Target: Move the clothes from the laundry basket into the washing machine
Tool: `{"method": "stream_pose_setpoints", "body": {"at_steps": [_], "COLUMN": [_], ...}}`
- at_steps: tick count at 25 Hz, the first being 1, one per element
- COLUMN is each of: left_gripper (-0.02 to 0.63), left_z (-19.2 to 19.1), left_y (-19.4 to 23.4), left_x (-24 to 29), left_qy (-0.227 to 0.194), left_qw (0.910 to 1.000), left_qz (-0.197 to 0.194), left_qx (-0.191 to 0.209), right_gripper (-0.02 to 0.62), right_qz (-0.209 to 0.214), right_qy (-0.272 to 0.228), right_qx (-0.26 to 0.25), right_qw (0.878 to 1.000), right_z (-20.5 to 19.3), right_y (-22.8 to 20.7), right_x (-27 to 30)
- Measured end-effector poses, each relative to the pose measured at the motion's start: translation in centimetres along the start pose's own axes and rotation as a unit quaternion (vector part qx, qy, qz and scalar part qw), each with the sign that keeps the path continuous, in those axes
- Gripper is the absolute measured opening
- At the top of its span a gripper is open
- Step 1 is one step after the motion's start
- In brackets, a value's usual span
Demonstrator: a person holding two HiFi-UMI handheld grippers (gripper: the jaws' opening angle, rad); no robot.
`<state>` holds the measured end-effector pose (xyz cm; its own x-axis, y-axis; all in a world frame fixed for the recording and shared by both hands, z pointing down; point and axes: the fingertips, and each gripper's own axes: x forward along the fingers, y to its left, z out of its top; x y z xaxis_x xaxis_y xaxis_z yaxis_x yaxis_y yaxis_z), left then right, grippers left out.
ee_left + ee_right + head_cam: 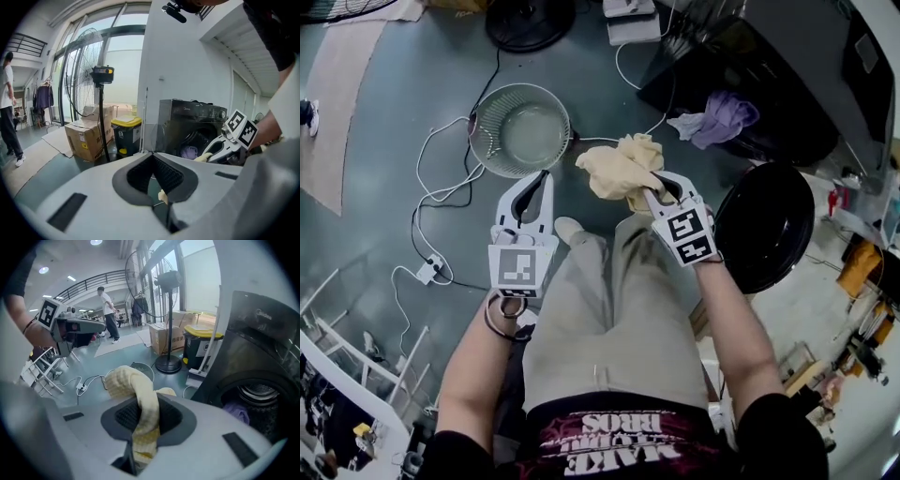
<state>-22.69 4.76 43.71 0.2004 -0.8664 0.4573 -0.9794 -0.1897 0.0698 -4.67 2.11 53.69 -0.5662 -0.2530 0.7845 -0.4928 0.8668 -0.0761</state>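
Cloth is what I have in the right gripper [661, 192]: a pale yellow knitted garment [619, 167], clamped between the two jaws. In the right gripper view [143, 416] the knit [126, 380] runs down through the dark ribbed pads and bunches up beyond the jaw tips. From the head view the bundle sits between the round pale mesh laundry basket [518, 129] and the black front-loading washing machine [787, 75], just to the right of the basket's rim. I can see no other clothes in the basket, which stands on the grey floor [384, 141].

The left gripper [542, 176] is clenched on nothing. Its own view shows the pads [140, 173] pressed together at the tips, with no fabric between them. It points at the near edge of the basket, beside the right gripper and apart from it.

The machine's round dark door [764, 225] stands open, just to the right of my right gripper. A purple garment [722, 117] lies at the mouth of the drum, and it shows in both gripper views [236, 412] [190, 151].

White cables with a power strip [427, 272] trail over the floor left of the basket. Farther off stand a tall pedestal fan [101, 75], a brown cardboard box [86, 138] and a dark bin with a yellow lid [125, 133].
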Motion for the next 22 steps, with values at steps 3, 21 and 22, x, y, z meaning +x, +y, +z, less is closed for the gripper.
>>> {"method": "stream_pose_setpoints", "body": {"at_steps": [3, 21, 22], "left_gripper": [0.003, 0.003, 0.003], "left_z": [1.2, 4.8, 4.9], "left_y": [-2.3, -12.9, -13.4], "left_x": [1.1, 8.8, 9.3], "left_qy": [-0.002, 0.014, 0.016], "left_qw": [0.9998, 0.9957, 0.9952], "left_qz": [-0.015, -0.081, -0.086], "left_qx": [0.010, 0.043, 0.045], "right_gripper": [0.080, 0.080, 0.078], "right_qz": [-0.007, -0.056, -0.062], "right_qy": [0.001, -0.026, -0.030], "right_qx": [0.010, 0.070, 0.075], "right_qw": [1.000, 0.996, 0.995], "right_z": [-1.7, -5.8, -6.1], "right_y": [-1.0, -9.8, -10.5], "right_x": [-1.6, -8.6, -8.9]}}
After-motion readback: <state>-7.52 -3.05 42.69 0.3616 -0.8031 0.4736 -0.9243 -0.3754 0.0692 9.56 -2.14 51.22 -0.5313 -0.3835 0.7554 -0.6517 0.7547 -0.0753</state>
